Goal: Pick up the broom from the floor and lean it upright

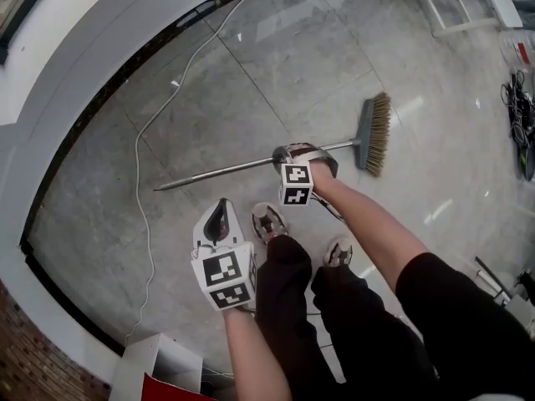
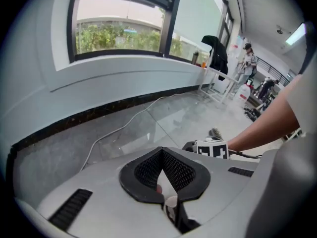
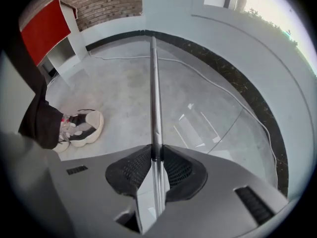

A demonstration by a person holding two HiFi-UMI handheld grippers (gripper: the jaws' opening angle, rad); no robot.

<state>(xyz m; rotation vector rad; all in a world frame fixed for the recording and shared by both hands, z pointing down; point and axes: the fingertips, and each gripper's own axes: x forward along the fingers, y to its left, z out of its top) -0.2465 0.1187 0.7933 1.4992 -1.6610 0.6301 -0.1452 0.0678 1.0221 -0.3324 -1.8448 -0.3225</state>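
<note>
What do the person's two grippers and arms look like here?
The left gripper and right gripper are grey moulded shells with black mesh-textured pads. Each carries a white cube with black square markers. Forearms are bare; a black sleeve covers the right upper arm.

The head view looks steeply down on the floor (image 1: 276,73). Each gripper view peers along its jaws from close behind; head and right gripper views share the broom (image 3: 154,93), probably the cable (image 3: 233,90).
</note>
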